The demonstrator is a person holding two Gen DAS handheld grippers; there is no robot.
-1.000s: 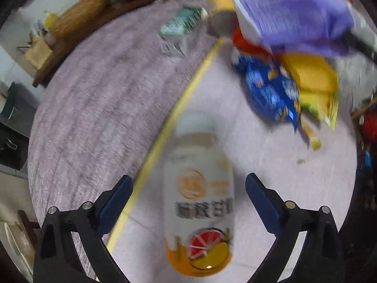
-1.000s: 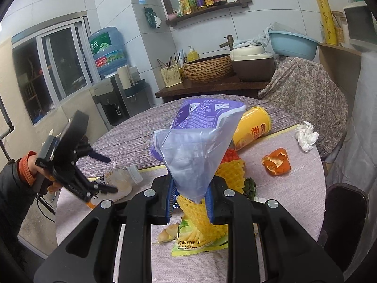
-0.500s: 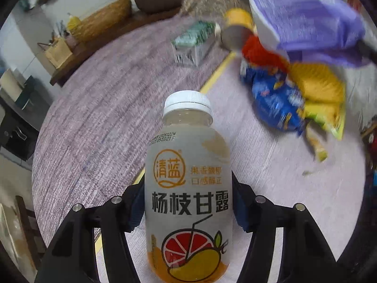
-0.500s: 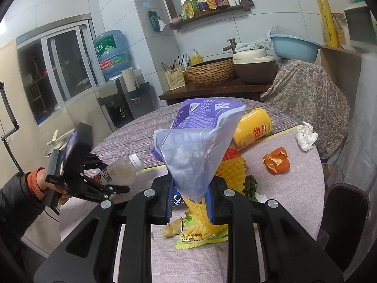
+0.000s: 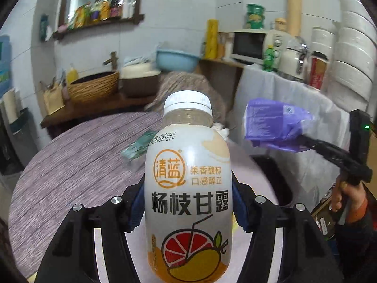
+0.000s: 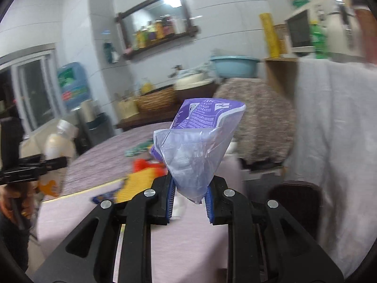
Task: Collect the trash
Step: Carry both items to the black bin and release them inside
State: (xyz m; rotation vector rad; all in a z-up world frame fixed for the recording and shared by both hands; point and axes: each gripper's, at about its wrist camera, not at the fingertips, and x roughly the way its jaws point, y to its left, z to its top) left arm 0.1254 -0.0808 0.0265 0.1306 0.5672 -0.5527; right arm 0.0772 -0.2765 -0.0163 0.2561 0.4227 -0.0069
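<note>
**Bottle and snack bag both gripped above the round table**

The left gripper (image 5: pixel 188 208) clamps its blue pads on the sides of a clear plastic drink bottle with a white screw cap and a grapefruit-and-mango label (image 5: pixel 188 202). The bottle stands upright between the fingers, clear of the table; only a shallow orange layer shows at its bottom, the rest looks drained.

The right gripper (image 6: pixel 190 201) pinches the lower corner of a purple foil snack bag with a clear plastic inner face (image 6: pixel 200 146). The bag fans upward, its torn mouth open; its contents cannot be made out.

Beneath both lies the round table covered in mauve woven cloth (image 5: pixel 77 151). Near its far edge rest a green carton (image 5: pixel 139 145) and, blurred, a heap of orange and yellow wrappers (image 6: pixel 141 176)
</note>
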